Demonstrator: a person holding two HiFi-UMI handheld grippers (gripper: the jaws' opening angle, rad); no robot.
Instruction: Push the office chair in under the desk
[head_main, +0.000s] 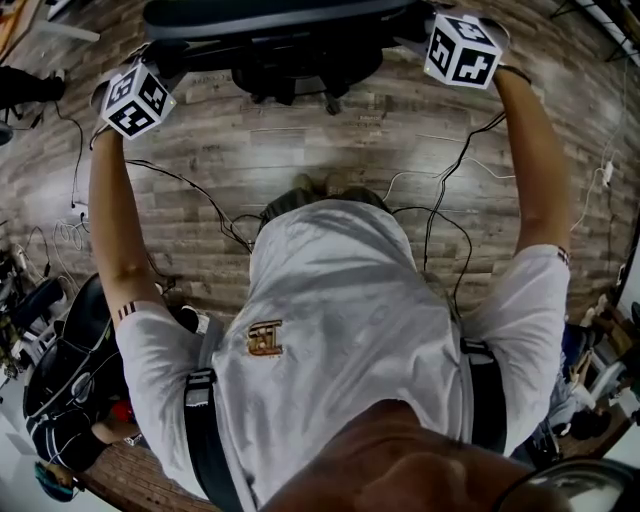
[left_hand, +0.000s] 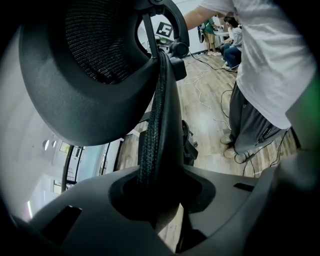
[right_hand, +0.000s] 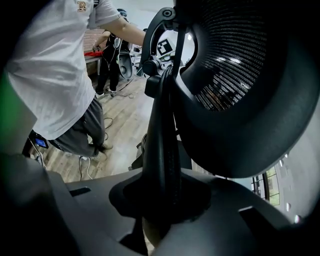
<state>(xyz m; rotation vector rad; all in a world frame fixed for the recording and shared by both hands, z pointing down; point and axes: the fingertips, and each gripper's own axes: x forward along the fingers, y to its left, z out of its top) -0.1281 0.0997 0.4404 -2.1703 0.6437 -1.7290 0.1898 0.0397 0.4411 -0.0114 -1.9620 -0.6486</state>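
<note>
Only gripper views show left tongs (left_hand: 156, 201), right tongs (right_hand: 162, 200) pinching the chair backrest (left_hand: 161, 110)

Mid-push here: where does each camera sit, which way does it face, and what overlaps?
Head view: on the head, facing steeply down at white T-shirt, both arms, wood floor.
Left gripper view: on left gripper, looking along jaws clamping black mesh office chair; T-shirt at right.
Right gripper view: on right gripper, same grip; T-shirt at left.
Shared by all: chair, T-shirt.
</note>
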